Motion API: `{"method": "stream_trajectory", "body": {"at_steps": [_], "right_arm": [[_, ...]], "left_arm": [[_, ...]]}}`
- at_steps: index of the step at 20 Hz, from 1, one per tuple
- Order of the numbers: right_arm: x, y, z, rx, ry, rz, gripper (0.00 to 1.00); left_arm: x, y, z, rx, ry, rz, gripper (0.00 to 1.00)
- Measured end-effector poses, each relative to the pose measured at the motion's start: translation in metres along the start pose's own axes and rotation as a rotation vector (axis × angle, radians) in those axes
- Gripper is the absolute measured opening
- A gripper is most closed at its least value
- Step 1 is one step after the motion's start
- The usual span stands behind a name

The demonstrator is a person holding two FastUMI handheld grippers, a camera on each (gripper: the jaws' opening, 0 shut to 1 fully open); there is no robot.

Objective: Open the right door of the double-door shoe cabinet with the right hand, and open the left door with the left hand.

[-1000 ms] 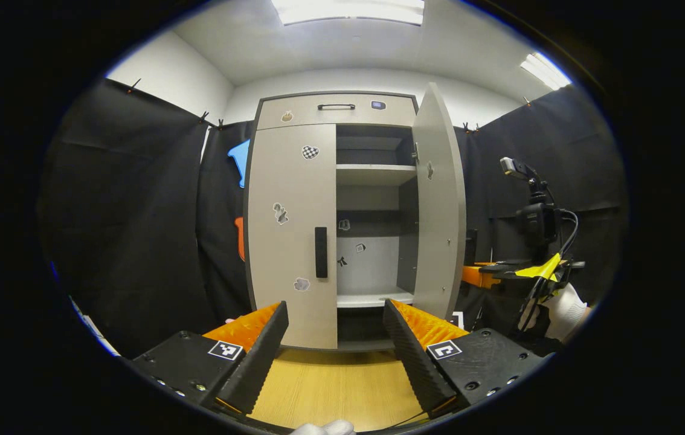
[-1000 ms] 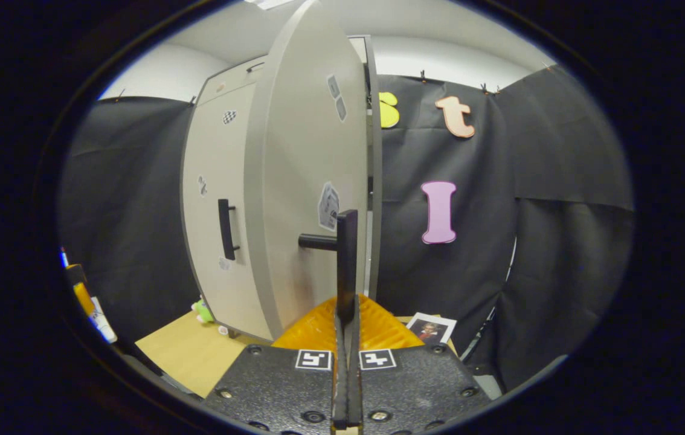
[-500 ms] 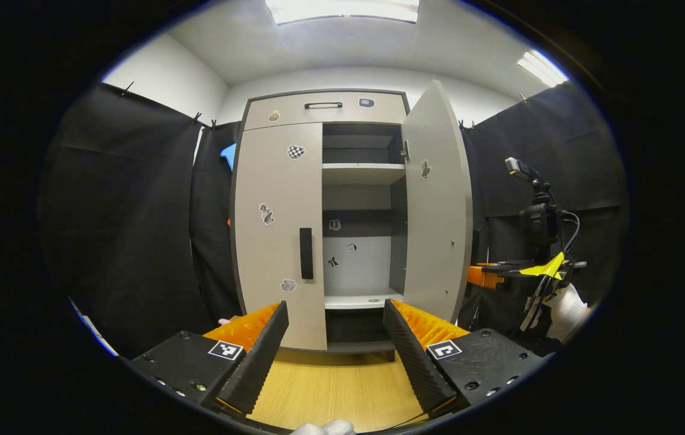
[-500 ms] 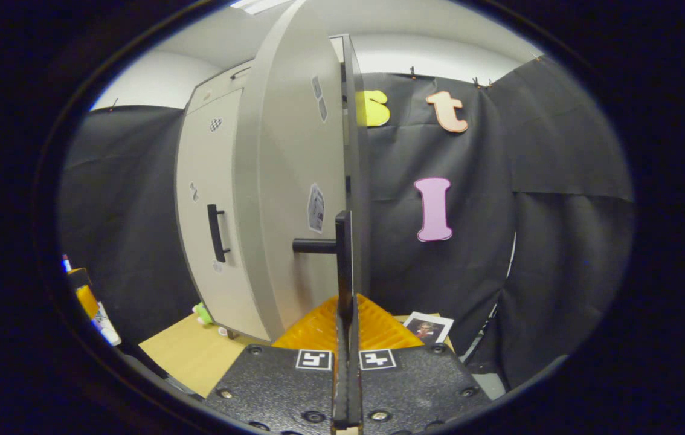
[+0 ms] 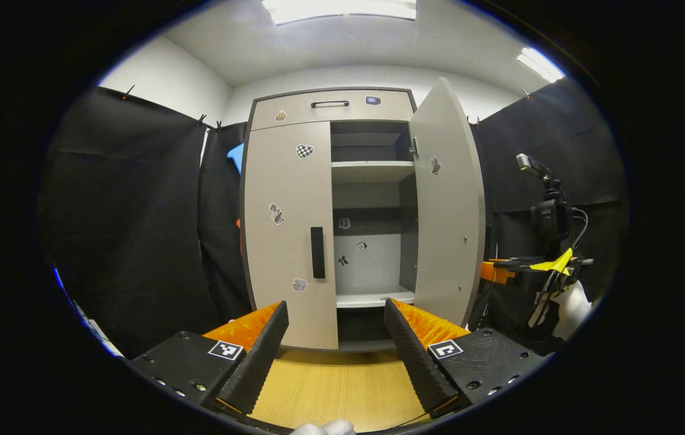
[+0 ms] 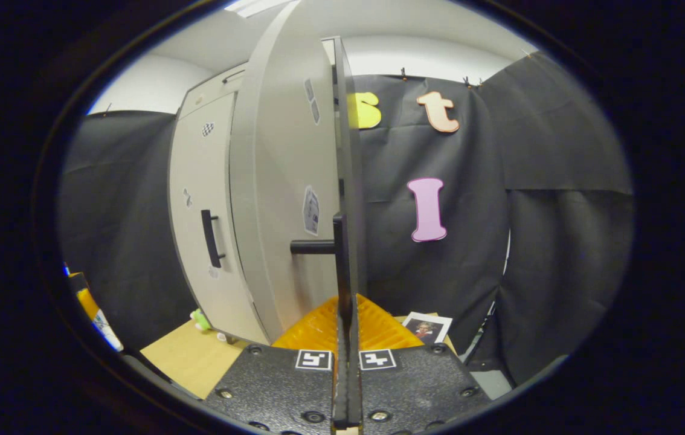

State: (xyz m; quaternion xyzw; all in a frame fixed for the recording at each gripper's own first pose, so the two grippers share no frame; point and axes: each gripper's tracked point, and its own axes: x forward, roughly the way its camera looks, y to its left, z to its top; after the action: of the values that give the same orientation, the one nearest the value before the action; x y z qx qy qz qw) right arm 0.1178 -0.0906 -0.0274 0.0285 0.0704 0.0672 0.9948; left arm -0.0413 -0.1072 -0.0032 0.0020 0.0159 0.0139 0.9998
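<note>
Left gripper [image 5: 333,347]: released, fingers spread wide, holding nothing; near side of the wooden floor [image 5: 336,386], squarely facing the shoe cabinet [image 5: 330,109] and well apart from it.

Left door [image 5: 288,229]: shut, flush with the cabinet front. Its handle [image 5: 317,252] is a dark vertical bar near the door's right edge, untouched.

Cabinet interior: exposed on the right half; shelves [image 5: 371,171] visible, small stickers on the back panel.

Right door [image 5: 448,205]: swung out to the right, well past halfway, seen from its inner face in the left gripper view.

Right gripper [image 6: 345,314]: clenched, fingers pressed together on the right door's handle [image 6: 337,266], whose vertical bar rises from between them in the right gripper view. The door's outer face [image 6: 282,181] stands just left of the bar.

Step in hand, as judged: opening of the right door, near or at its end. The left door's opening is not yet begun.

Next move, as judged: bring the left gripper forward so the open fingers straddle the left door's handle, close on it, then pull toward the near left in an arc about the hinge.
</note>
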Motion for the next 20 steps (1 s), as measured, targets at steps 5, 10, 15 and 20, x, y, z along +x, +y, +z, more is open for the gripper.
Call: {"method": "stream_trajectory", "body": {"at_steps": [5, 10, 15, 20], "right_arm": [[-0.015, -0.013, 0.015, -0.012, -0.035, -0.068, 0.15], [-0.055, -0.018, 0.046, -0.012, -0.110, -0.149, 0.83], [-0.094, 0.011, 0.049, -0.050, -0.141, -0.169, 0.92], [-0.113, 0.062, 0.017, -0.006, -0.132, -0.112, 0.92]], "left_arm": [[0.000, 0.015, 0.001, -0.004, -0.009, 0.002, 0.95], [0.000, 0.033, 0.004, -0.005, -0.016, -0.005, 0.95], [0.004, 0.048, 0.001, -0.002, -0.018, -0.023, 0.95], [0.009, 0.064, -0.005, 0.003, -0.017, -0.037, 0.95]]}}
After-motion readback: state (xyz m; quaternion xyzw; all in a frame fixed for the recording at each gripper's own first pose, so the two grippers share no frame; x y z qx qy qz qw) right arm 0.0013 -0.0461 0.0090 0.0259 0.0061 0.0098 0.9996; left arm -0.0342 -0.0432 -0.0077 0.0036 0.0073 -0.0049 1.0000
